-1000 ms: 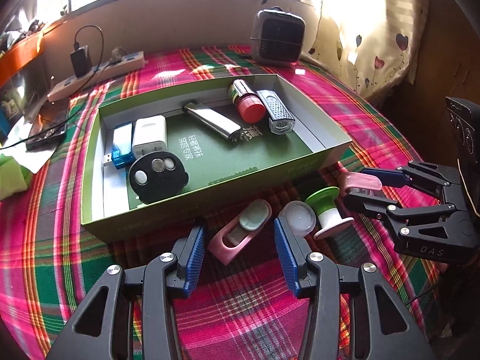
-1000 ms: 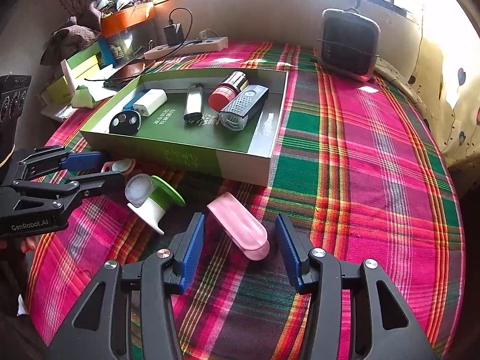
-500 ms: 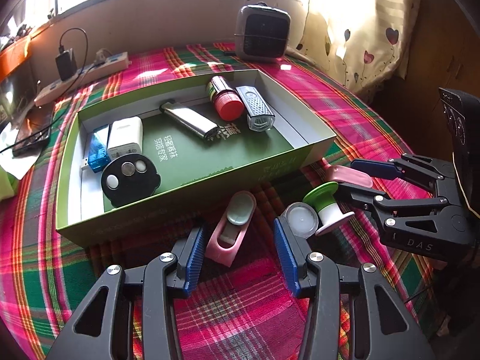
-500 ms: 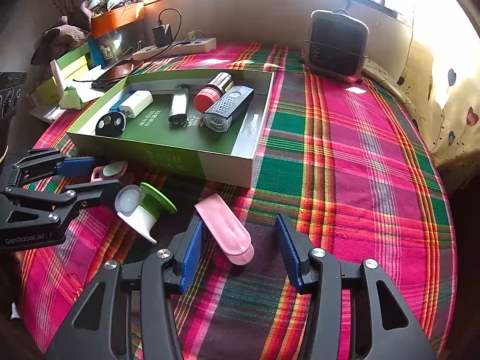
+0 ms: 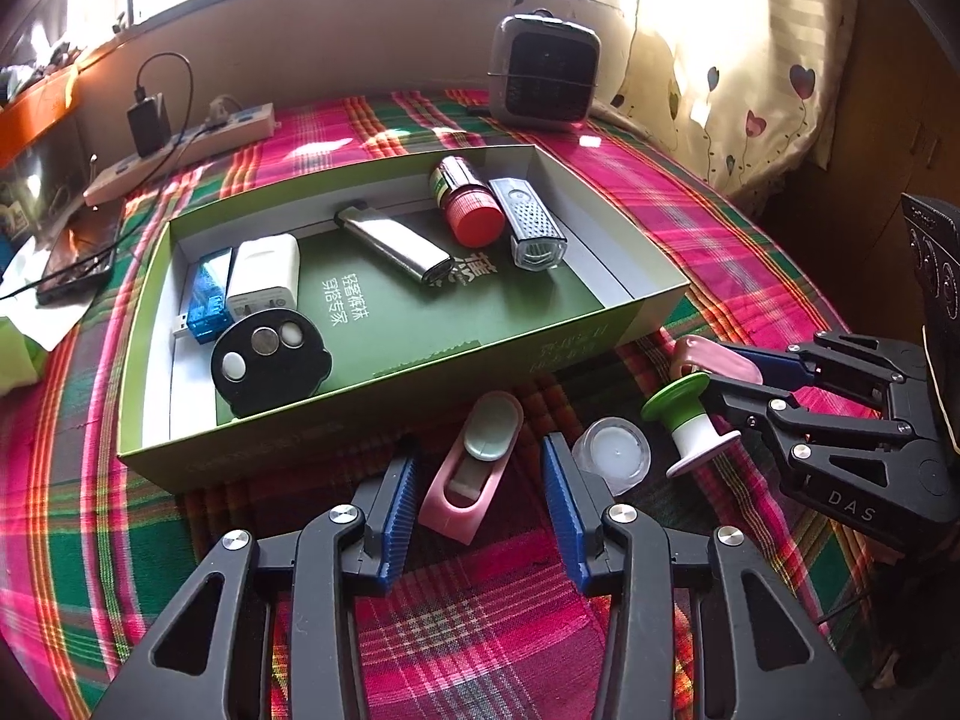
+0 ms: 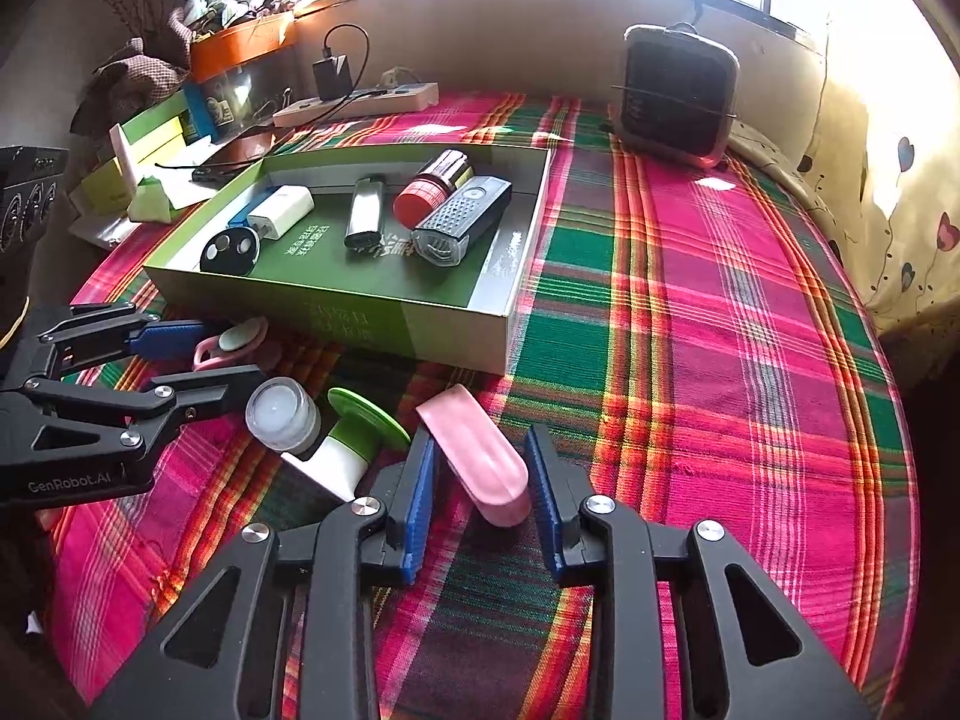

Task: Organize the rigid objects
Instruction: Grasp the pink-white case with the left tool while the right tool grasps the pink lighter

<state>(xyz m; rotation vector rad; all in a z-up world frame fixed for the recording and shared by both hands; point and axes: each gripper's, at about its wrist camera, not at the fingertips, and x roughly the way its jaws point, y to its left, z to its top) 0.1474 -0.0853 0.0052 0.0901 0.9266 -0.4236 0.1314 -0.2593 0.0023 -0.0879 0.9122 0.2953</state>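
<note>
A pink case with a grey-green lid (image 5: 474, 468) lies on the plaid cloth, in front of the green box (image 5: 360, 426). My left gripper (image 5: 480, 510) straddles it; its jaws are closing, with a gap still showing at the right pad. My right gripper (image 6: 483, 498) is closing on a pink cap (image 6: 480, 468), and both pads touch its sides. The left wrist view shows that gripper (image 5: 726, 375) at the right with the cap (image 5: 714, 360). Between the grippers lie a green-and-white spool (image 5: 690, 420) and a small clear jar (image 5: 615, 456).
The box holds a black key fob (image 5: 270, 360), a blue USB stick, a white charger, a silver lighter (image 5: 396, 243), a red-capped bottle and a grey light. A heater (image 5: 543, 69) and power strip (image 5: 180, 144) stand behind; a phone (image 5: 75, 261) lies left.
Both pairs of jaws have narrowed: the left around the pink case, the right onto the pink cap. The left view has shifted slightly over the box.
</note>
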